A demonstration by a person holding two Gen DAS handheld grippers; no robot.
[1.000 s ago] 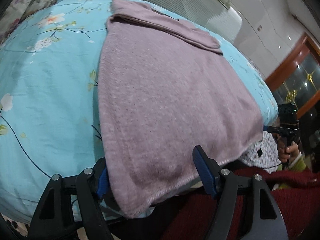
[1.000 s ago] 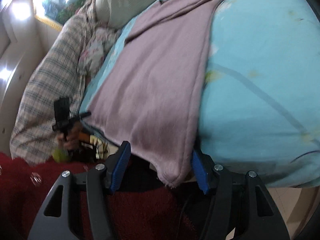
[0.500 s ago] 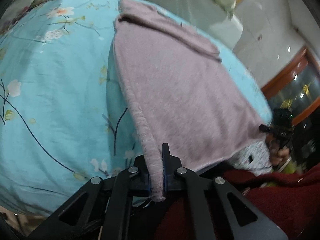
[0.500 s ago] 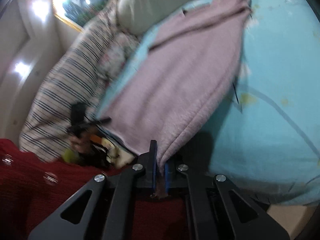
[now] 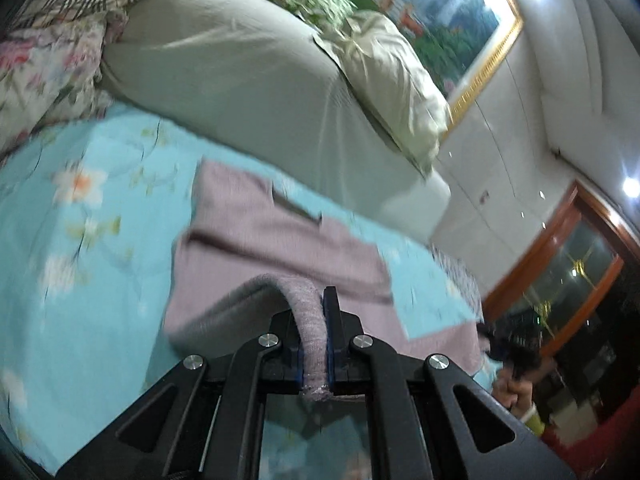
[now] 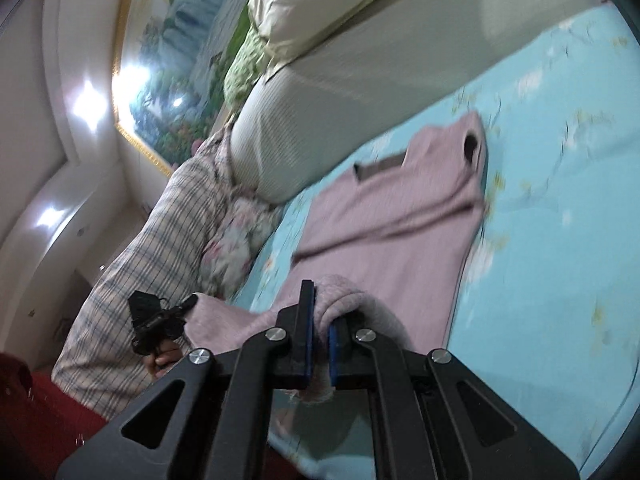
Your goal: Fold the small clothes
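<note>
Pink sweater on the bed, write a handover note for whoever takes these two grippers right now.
Left gripper: shut on the hem of the pink knitted sweater, one bottom corner.
Right gripper: shut on the other bottom corner of the hem.
The sweater lies on the light blue floral bedsheet, collar end away from you; one sleeve is folded across the chest. Both hem corners are lifted off the bed and arch toward the collar.
Done: sleeve fold, hem gripped and raised.
Left: probably carry the hem forward onto the collar end, lay it flat, release both grippers and smooth the fold.
</note>
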